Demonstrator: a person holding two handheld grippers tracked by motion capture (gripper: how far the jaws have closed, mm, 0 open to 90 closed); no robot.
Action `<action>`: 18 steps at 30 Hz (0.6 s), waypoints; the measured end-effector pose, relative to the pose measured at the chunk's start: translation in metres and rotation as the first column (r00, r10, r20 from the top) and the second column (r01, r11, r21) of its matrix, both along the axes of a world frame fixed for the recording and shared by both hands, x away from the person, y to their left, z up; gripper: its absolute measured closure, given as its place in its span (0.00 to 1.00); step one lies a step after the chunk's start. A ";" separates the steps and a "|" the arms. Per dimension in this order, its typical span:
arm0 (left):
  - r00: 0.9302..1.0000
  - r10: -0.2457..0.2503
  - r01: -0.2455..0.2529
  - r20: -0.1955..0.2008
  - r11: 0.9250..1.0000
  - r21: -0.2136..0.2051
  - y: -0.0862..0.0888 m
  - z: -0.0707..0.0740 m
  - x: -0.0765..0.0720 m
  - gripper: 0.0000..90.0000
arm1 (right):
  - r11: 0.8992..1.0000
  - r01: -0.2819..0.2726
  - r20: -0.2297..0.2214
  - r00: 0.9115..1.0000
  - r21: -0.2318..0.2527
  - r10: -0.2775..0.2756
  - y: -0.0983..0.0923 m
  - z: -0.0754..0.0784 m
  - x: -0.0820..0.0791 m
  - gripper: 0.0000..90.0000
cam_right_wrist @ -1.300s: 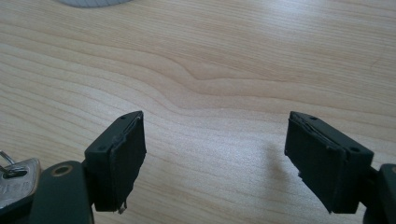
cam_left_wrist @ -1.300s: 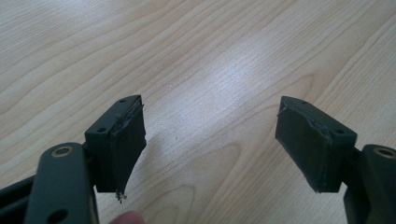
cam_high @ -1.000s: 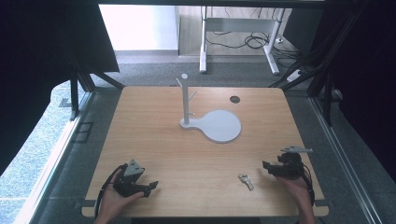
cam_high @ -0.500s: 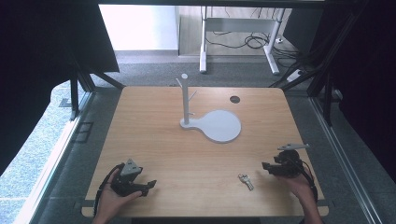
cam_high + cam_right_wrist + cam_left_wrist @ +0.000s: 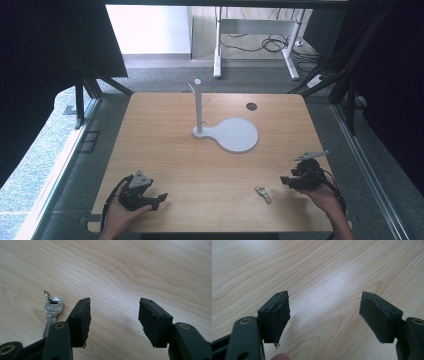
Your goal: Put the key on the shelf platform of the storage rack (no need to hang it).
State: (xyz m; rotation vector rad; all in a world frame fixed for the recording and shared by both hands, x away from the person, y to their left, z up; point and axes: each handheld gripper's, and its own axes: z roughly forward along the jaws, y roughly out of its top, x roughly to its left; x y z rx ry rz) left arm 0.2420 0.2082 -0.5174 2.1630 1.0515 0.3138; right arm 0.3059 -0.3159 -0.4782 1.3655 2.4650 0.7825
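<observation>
Looks like the pick-up hasn't started yet; the right tongs (image 5: 286, 180) sit low near the front right corner of the surface (image 5: 165, 145), spread wide with nothing between them, pointing toward the key (image 5: 263, 193). The key lies flat just beside them, a bit nearer the front edge; in the right gripper view the key (image 5: 52, 315) is off to the outside of one jaw, not in the gap, so I'd say the next move is a small sideways shift to line the gap over it, then down and squeeze. It's thin and flat on the wood, so the grab probably has to catch the head or the little ring (image 5: 47, 294) rather than the blade.

The left tongs (image 5: 157, 200) are down at the front left corner, also spread and holding nothing — bare wood between the jaws in the left gripper view (image 5: 324, 312).

Room-wise, the key is close to the front edge, so a clumsy nudge could slide it toward the person; everything from there to the middle is bare wood. Further back stands the white stand (image 5: 199, 107) with pegs on its round base (image 5: 237, 135) — my guess for where the key goes; beyond that, a small dark hole (image 5: 251, 106) near the far edge.
</observation>
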 end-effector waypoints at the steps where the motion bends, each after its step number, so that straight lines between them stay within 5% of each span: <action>1: 1.000 0.000 0.000 0.000 1.000 0.000 0.000 0.000 0.000 0.27 | 1.000 -0.007 -0.010 1.000 -0.002 0.007 0.001 0.000 0.000 0.50; 18: 1.000 -0.004 0.004 -0.001 1.000 0.000 -0.001 -0.001 0.000 0.27 | 0.989 -0.143 -0.098 0.985 -0.027 0.140 0.036 0.005 -0.002 0.56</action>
